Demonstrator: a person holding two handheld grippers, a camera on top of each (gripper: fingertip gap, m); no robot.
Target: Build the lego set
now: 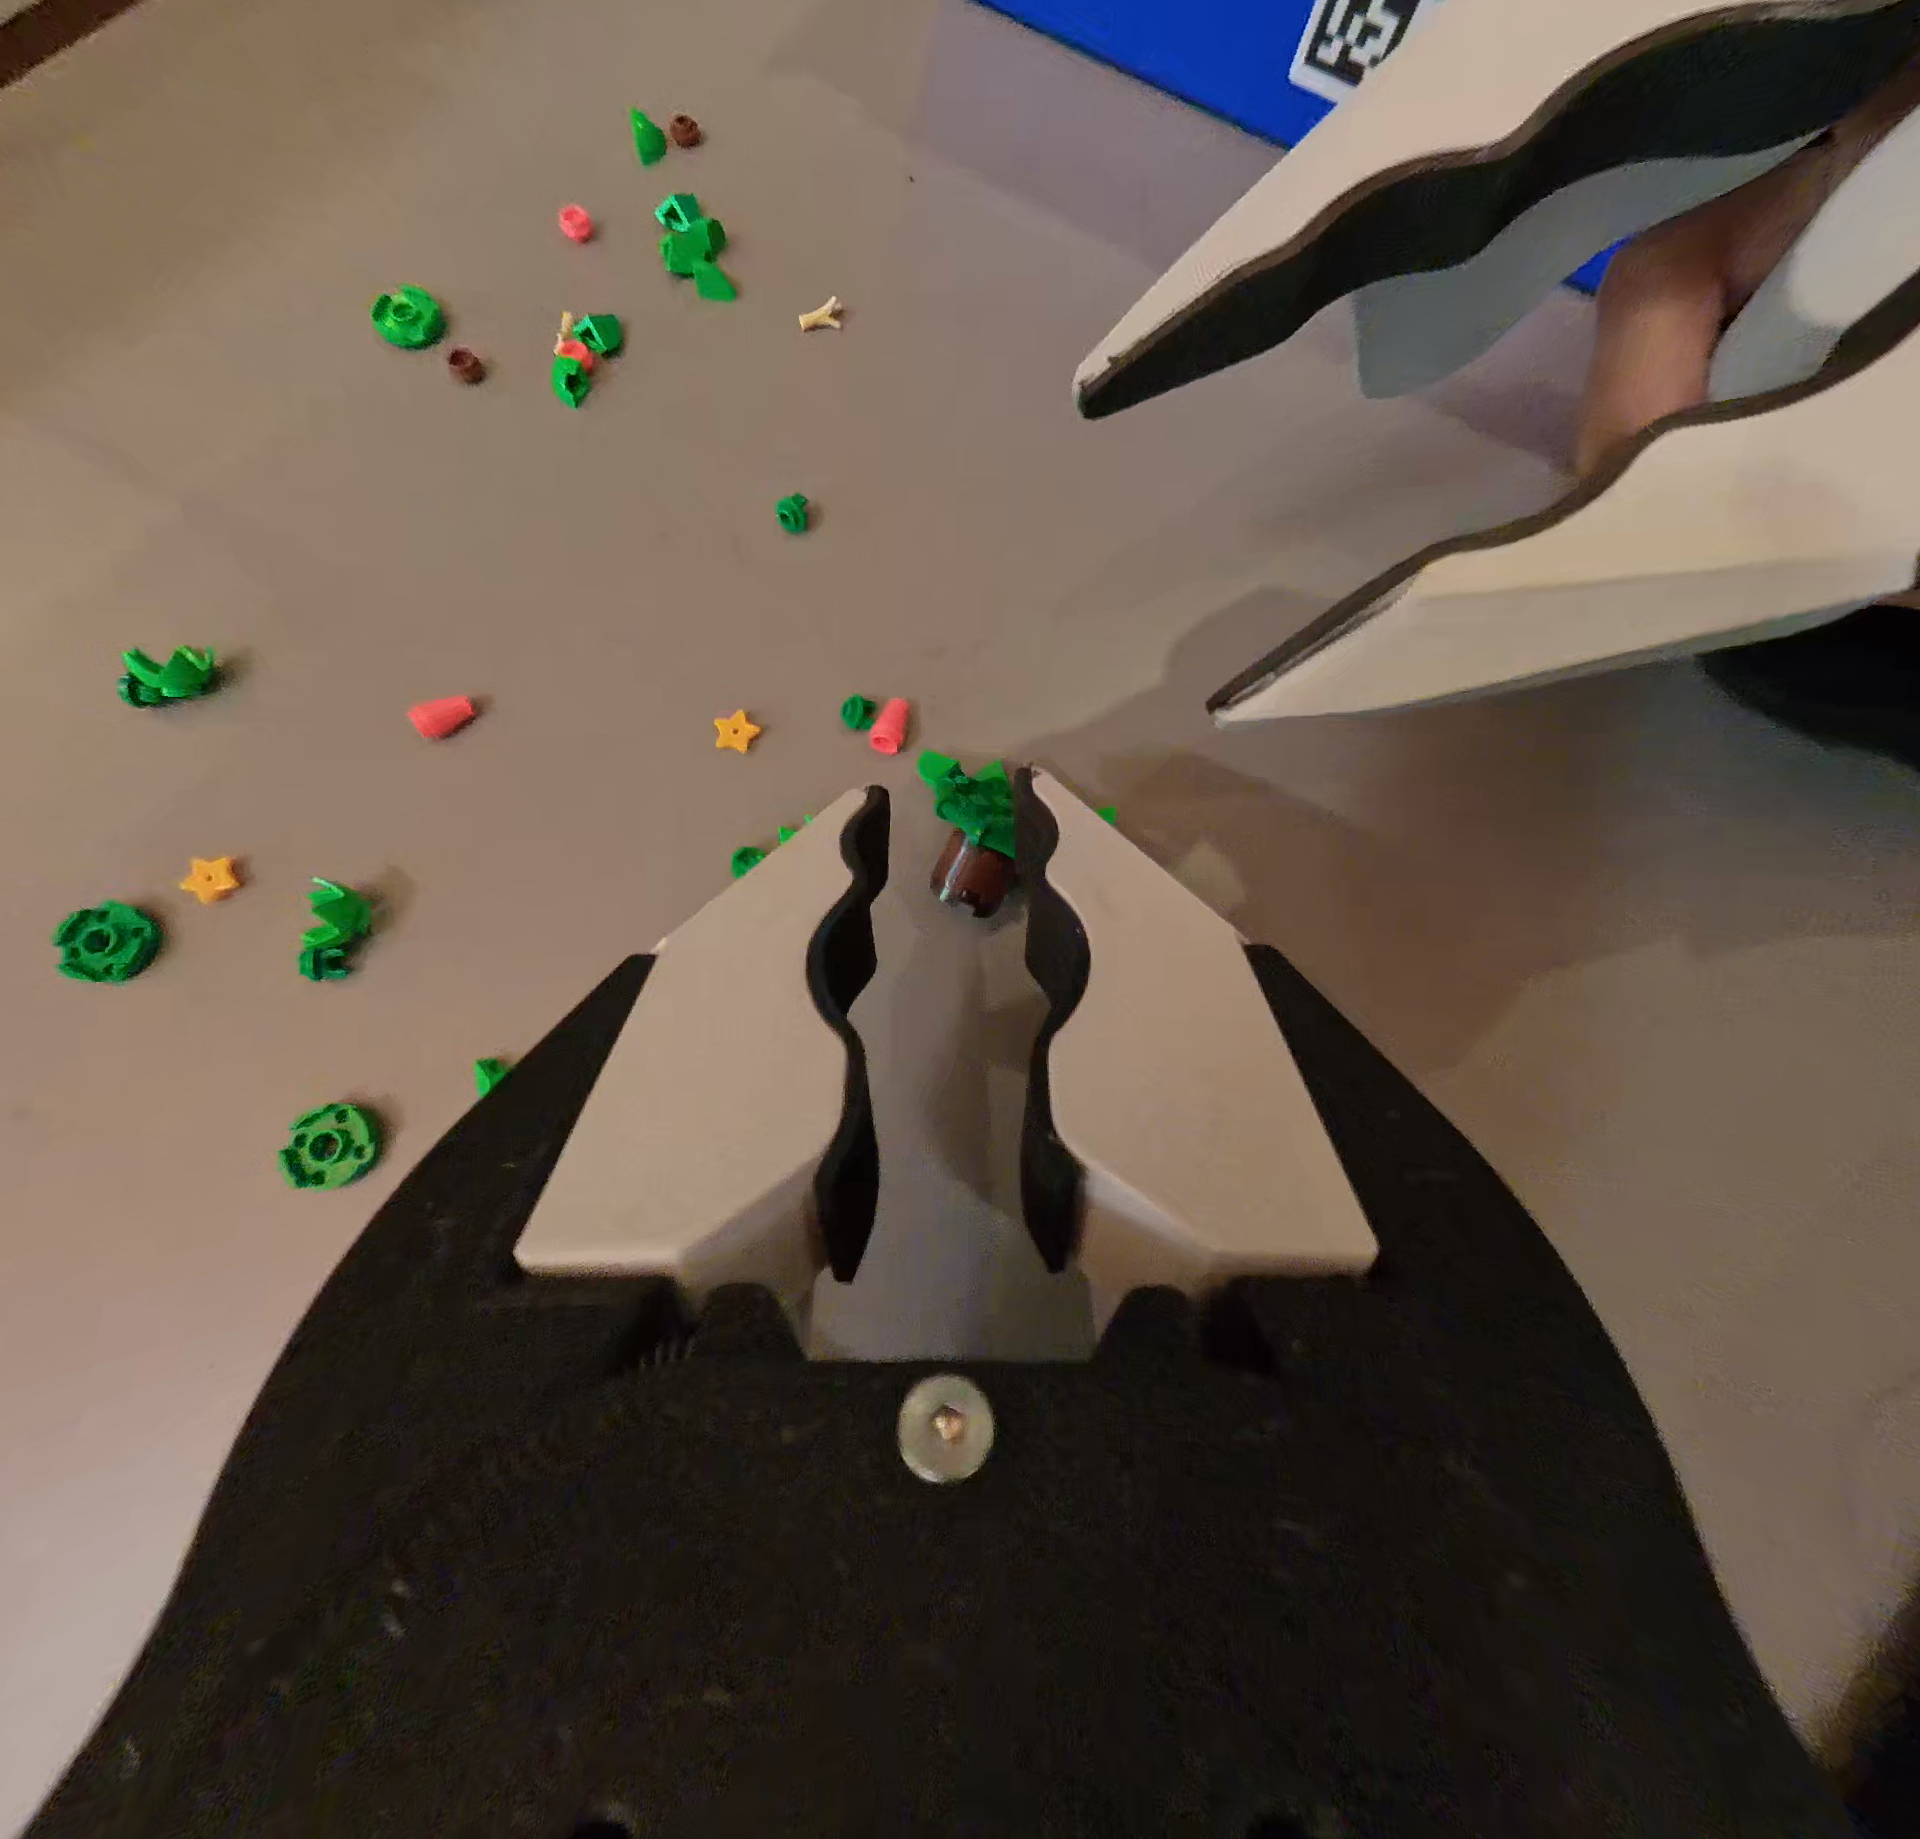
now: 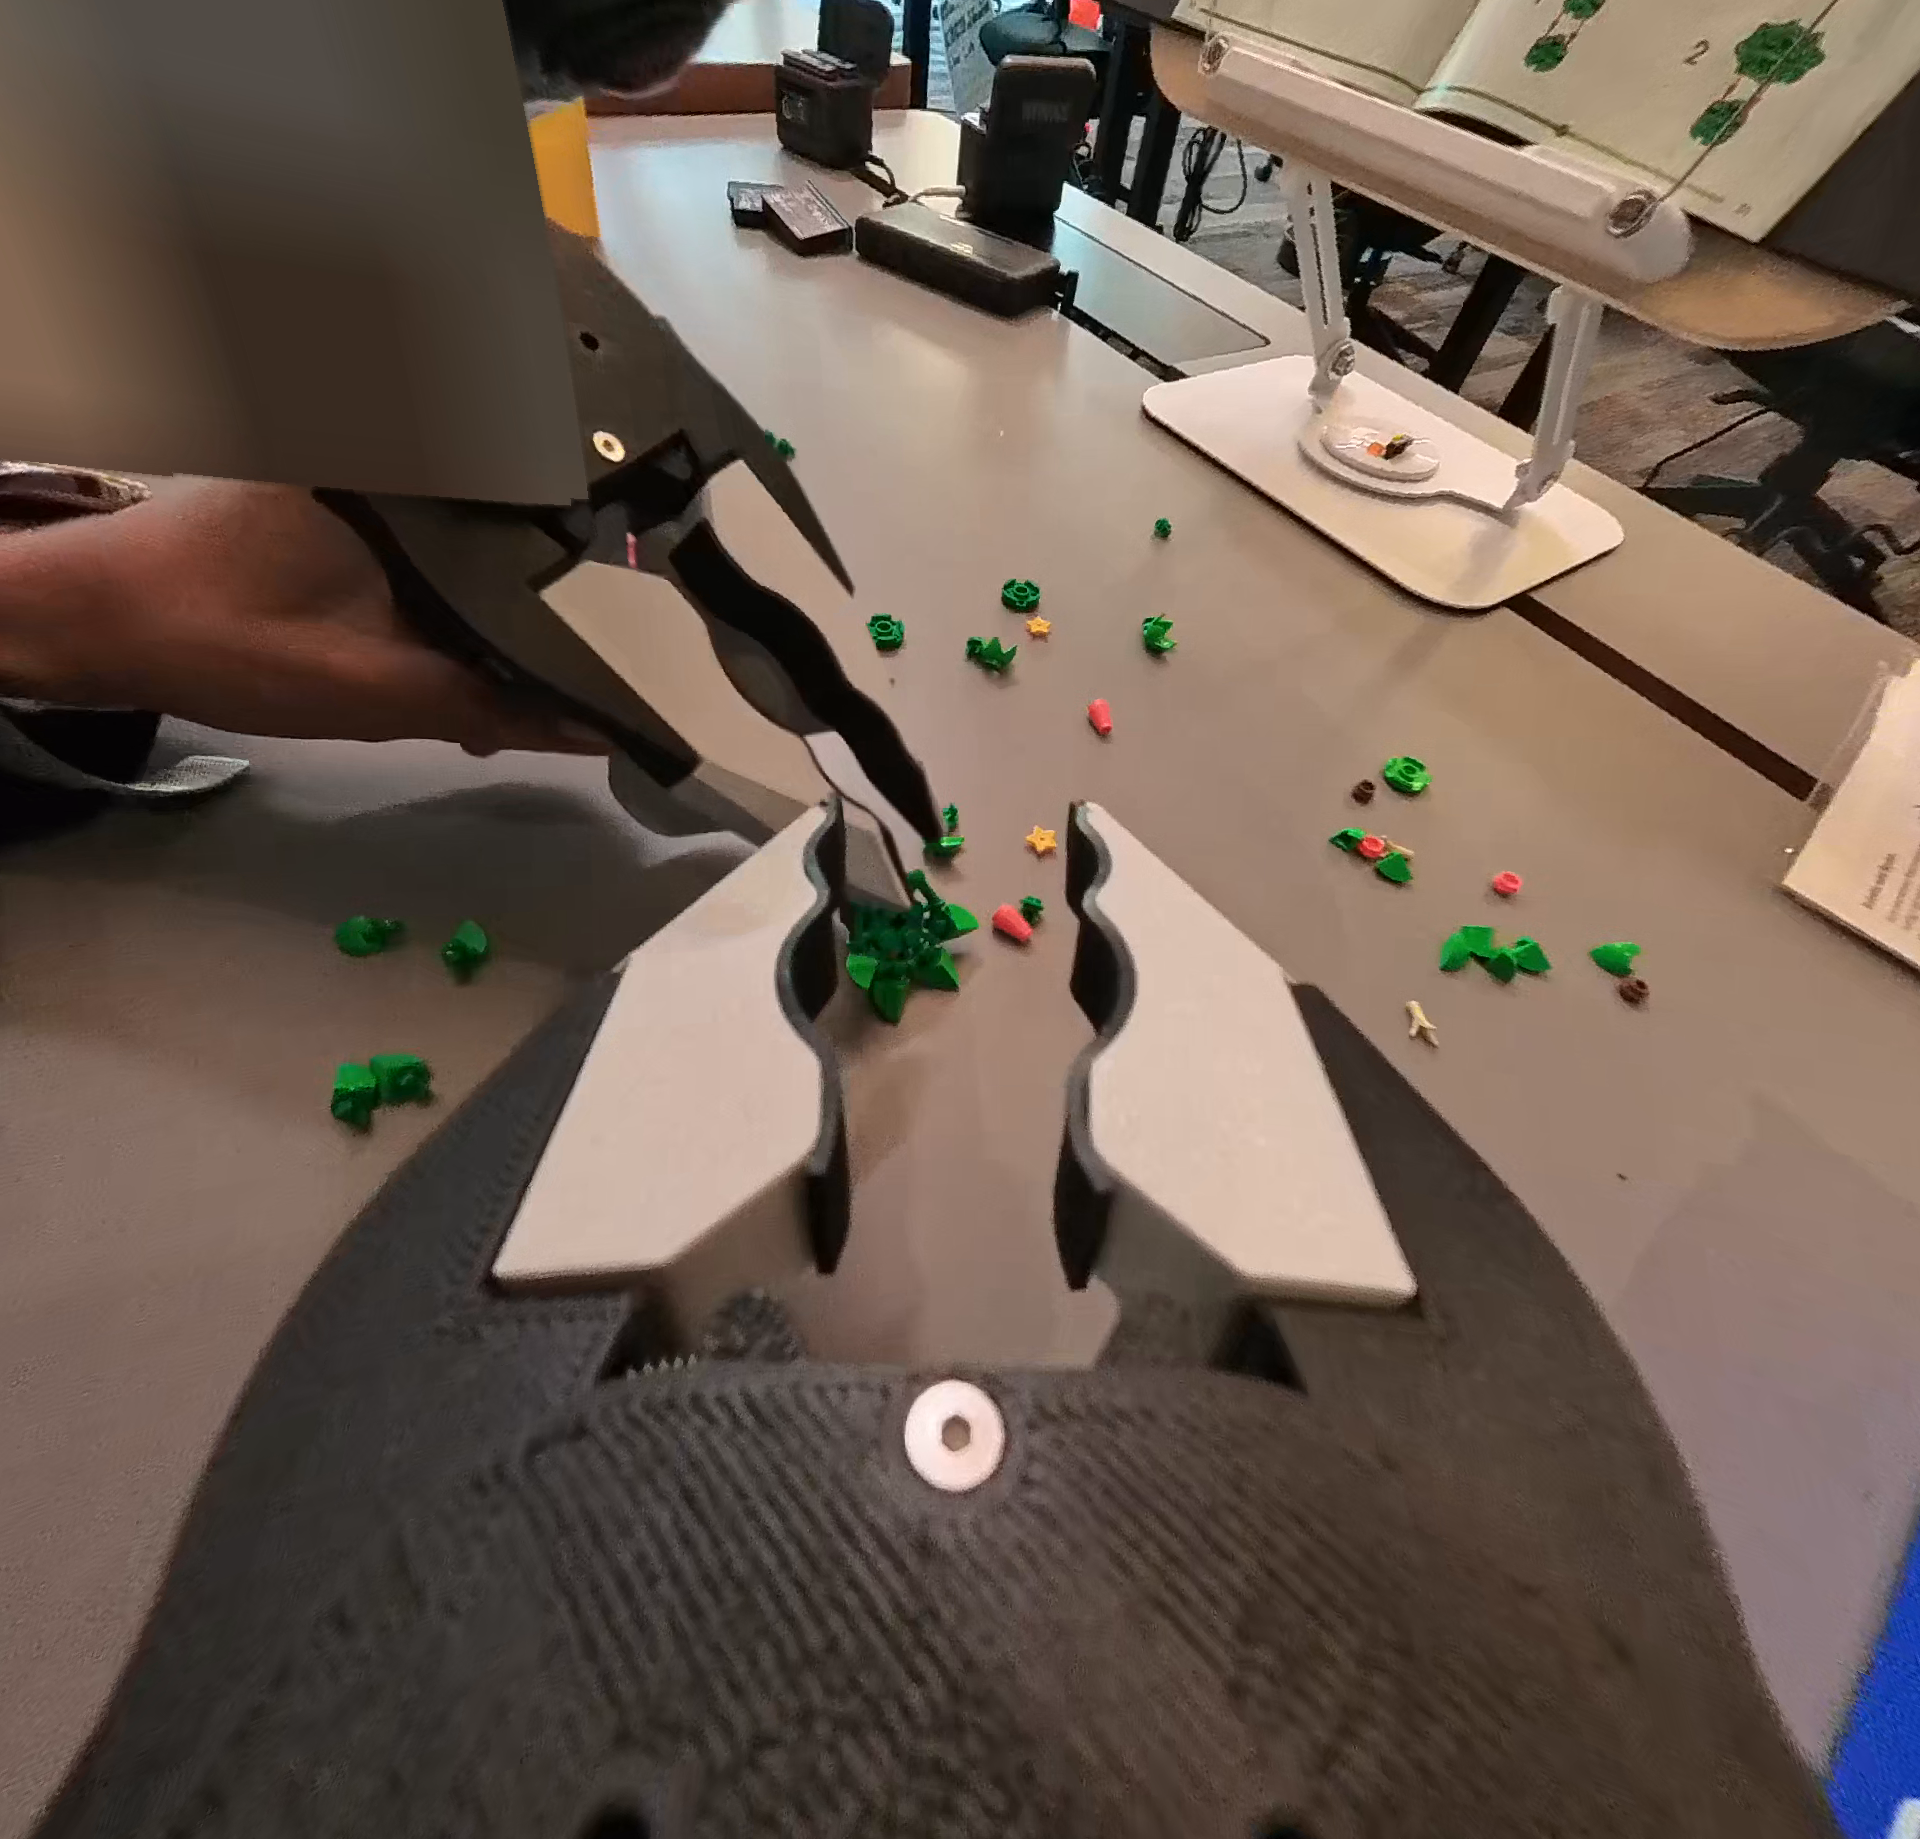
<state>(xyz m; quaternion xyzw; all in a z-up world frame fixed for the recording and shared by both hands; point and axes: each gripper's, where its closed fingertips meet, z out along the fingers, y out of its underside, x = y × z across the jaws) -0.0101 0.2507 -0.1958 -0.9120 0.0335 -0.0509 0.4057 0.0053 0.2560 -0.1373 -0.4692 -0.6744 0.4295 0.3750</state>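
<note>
A small tree assembly (image 1: 971,839), green leaves on a brown trunk, lies on the grey table (image 1: 1351,958) between my left gripper's (image 1: 951,787) fingertips. It is close to the right finger, and the jaws stand partly apart around it. In the right wrist view it shows as a green leaf cluster (image 2: 904,948) just under the left gripper (image 2: 920,859). My right gripper (image 2: 956,823) is open and empty, hovering just behind the cluster. It also shows in the left wrist view (image 1: 1148,553), at the upper right with its jaws wide apart.
Loose pieces lie scattered to the left: yellow stars (image 1: 736,730), pink cones (image 1: 442,717), green round plates (image 1: 107,942), a beige branch (image 1: 821,315). A blue box (image 1: 1143,2) stands behind. An open instruction booklet (image 2: 1558,44) rests on a white stand (image 2: 1382,480). Black devices (image 2: 956,251) sit at the table's back. My right fingertips sit around 6 centimetres from my left ones.
</note>
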